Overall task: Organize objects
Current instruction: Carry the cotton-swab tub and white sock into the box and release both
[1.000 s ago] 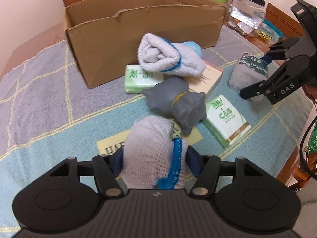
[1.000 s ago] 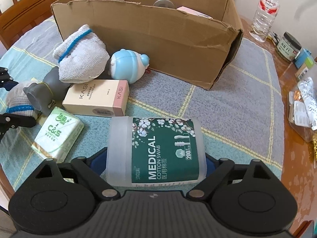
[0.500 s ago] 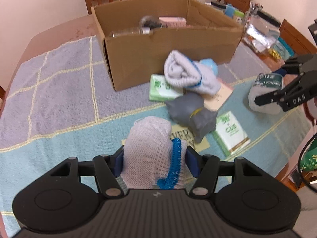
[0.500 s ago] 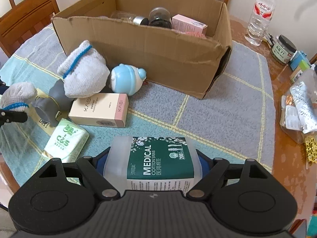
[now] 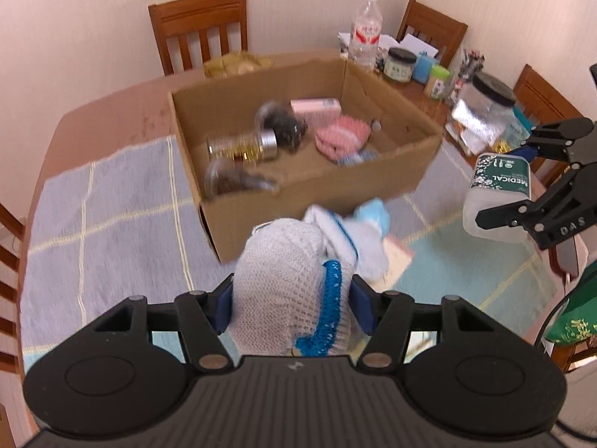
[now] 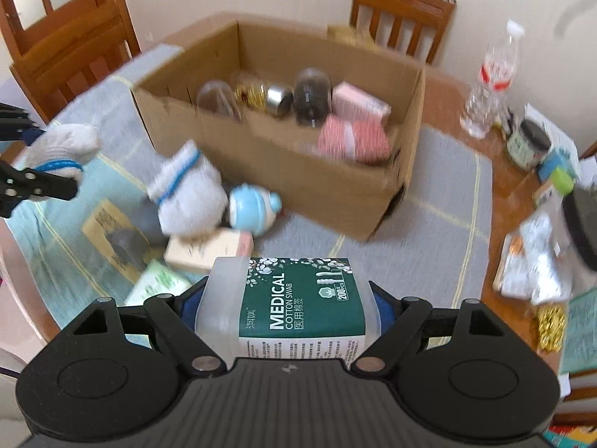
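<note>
My left gripper (image 5: 291, 298) is shut on a rolled white glove with a blue cuff (image 5: 283, 272), held above the table in front of the open cardboard box (image 5: 373, 186). My right gripper (image 6: 283, 298) is shut on a clear tub of medical cotton swabs (image 6: 298, 298), held above the table right of the box (image 6: 261, 156). The tub also shows in the left wrist view (image 5: 496, 194), and the held glove in the right wrist view (image 6: 59, 149). The box holds glass jars (image 5: 242, 145), a pink box (image 5: 317, 106) and a pink rolled cloth (image 5: 341, 136).
On the cloth by the box lie a second white glove roll (image 6: 186, 190), a blue round toy (image 6: 253, 209), a grey toy (image 6: 127, 239), a pink-ended carton (image 6: 209, 250) and a green tissue pack (image 6: 156, 285). A water bottle (image 6: 492, 78), jars and packets crowd the table's right side.
Both grippers have risen well above the table with their loads. The box's inside has come into view. The left gripper has moved toward the box.
</note>
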Demonstrator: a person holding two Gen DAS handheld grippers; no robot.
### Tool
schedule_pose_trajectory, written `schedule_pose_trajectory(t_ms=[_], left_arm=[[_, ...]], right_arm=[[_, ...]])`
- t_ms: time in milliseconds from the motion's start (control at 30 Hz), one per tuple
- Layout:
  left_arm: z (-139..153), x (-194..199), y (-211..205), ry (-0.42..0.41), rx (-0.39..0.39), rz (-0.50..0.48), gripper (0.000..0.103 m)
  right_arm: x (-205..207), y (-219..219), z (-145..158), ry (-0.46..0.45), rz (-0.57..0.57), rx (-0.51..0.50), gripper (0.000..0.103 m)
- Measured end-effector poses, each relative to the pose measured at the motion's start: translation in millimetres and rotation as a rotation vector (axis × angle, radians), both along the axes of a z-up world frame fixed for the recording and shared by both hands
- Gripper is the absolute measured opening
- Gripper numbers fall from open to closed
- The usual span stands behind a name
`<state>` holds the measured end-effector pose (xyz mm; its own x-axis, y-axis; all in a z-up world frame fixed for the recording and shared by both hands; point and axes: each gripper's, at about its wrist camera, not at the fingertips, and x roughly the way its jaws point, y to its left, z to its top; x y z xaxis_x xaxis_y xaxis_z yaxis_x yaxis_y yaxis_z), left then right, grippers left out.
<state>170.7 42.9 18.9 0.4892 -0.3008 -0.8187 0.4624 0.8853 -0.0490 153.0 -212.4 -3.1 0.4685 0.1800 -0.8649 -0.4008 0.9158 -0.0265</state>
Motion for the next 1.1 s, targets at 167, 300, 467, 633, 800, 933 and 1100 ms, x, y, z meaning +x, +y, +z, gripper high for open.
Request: schedule_pose_trajectory(t_ms=[167, 300, 467, 633, 800, 933, 1100], left_arm=[[20, 23, -9, -0.049, 0.008, -0.001, 0.061], [33, 45, -14, -0.083, 0.01, 0.007, 0.061], [41, 76, -19, -0.113, 0.018, 0.016, 0.061], [40, 110, -23, -0.108, 0.021, 0.037, 0.061], [34, 139, -28, -0.095, 0.033, 0.049, 0.061], [28, 159, -32, -0.093, 0.041, 0.049, 0.061], [20, 187, -38, -0.077, 0.049, 0.059, 0.061]], right_arm=[[12, 4, 31, -0.069, 0.029, 0.032, 0.087], [28, 8, 48, -0.119, 0.051, 0.052, 0.087], [52, 20, 59, -0.159, 0.082, 0.064, 0.087], [85, 34, 64, -0.186, 0.107, 0.085, 0.087], [115, 51, 60, -0.233, 0.099, 0.082, 0.101], [121, 54, 54, -0.254, 0.073, 0.06, 0.103], [117, 45, 42, -0.197, 0.025, 0.039, 0.103]])
